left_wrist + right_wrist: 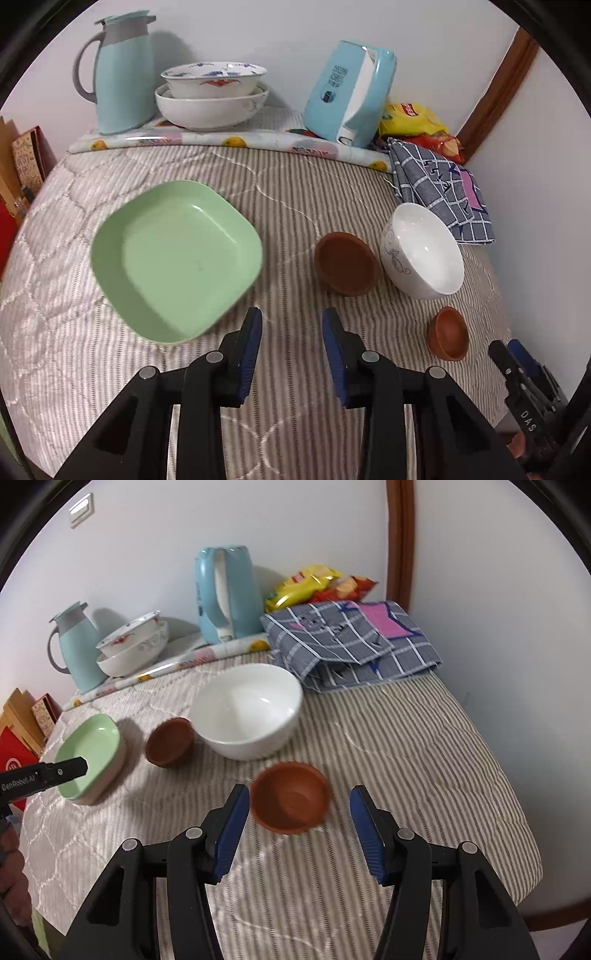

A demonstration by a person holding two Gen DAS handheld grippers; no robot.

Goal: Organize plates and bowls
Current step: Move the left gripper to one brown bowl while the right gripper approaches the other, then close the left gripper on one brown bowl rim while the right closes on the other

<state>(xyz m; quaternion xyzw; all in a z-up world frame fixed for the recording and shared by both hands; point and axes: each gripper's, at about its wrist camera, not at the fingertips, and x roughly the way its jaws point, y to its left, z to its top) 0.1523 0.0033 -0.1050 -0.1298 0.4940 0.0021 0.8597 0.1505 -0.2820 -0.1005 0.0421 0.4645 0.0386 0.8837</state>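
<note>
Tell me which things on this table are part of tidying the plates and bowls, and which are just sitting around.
Part of the job:
green square plate
white bowl
larger brown bowl
smaller brown bowl, between the open right gripper fingers
two stacked white bowls, perhaps

Just lying about:
thermos jug
blue kettle
checked cloth
snack bags

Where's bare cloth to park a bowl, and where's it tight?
Free: the striped cloth right of the white bowl, below the folded checked towel; also between the green plate and the larger brown bowl. Crowded: the back strip with thermos, stacked bowls and kettle.
</note>
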